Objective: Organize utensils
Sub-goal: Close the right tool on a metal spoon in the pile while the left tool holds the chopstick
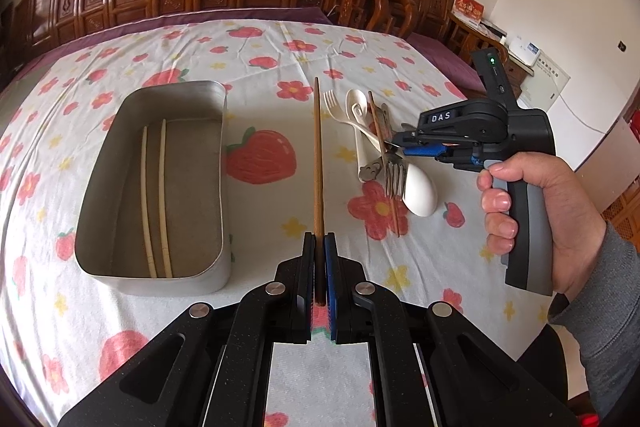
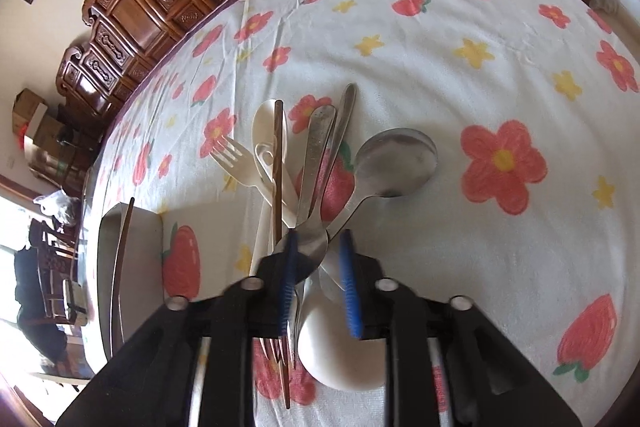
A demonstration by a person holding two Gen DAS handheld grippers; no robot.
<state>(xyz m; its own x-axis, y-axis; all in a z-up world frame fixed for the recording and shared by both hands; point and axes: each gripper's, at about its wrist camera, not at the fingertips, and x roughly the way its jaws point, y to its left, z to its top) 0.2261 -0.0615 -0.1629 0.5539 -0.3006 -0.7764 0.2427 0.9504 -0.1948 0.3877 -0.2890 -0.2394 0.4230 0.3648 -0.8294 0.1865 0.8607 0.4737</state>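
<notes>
Holding one brown chopstick (image 1: pixel 318 163) clamped in the left gripper (image 1: pixel 319 247), beside the metal tin (image 1: pixel 120 279).
Right gripper (image 2: pixel 320 255), fingers apart, straddles the utensil pile (image 2: pixel 312 167) mid-table; closing there could snag several crossed handles and drag the heap.

We are viewing a rectangular metal tin (image 1: pixel 120 163) lying open at nine o'clock on the cloth, holding two cream chopsticks (image 1: pixel 154 203) resting side by side along its floor. At six o'clock a dark wooden chopstick (image 1: pixel 318 163) is pointing toward twelve, its near end sitting clamped between black and blue pads. At three o'clock the remaining utensils are lying heaped and crossing one another: a cream plastic fork (image 2: pixel 236 157), a cream slotted spoon (image 2: pixel 266 131), a second wooden chopstick (image 2: pixel 278 163), a white spoon (image 1: pixel 420 193), a metal fork (image 1: pixel 396 179), and a large steel spoon (image 2: pixel 394 163) lying bowl up.
</notes>
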